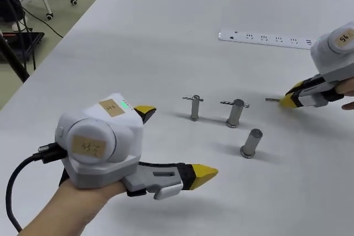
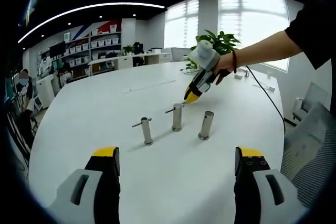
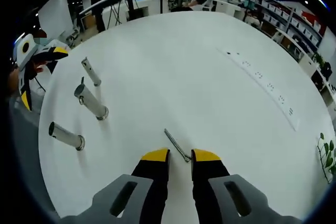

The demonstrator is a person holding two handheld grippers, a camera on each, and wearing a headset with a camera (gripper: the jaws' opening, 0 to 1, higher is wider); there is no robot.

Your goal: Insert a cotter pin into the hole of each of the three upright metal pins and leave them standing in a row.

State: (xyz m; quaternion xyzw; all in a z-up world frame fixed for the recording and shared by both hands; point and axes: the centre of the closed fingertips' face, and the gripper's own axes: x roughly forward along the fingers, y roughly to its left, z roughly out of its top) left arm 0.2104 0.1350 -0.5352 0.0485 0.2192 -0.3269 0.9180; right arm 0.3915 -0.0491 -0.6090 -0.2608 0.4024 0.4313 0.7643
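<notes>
pointing forward from right claw — cotter pin

White table: three metal pins standing upright mid-table; white power strip flat beyond them.

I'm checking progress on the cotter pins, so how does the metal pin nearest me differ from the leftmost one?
The nearest metal pin has nothing through its top, while the leftmost metal pin carries a cotter pin across its top. The nearest metal pin also looks thicker, and the leftmost metal pin slimmer. Both stand upright on the white table.
</notes>
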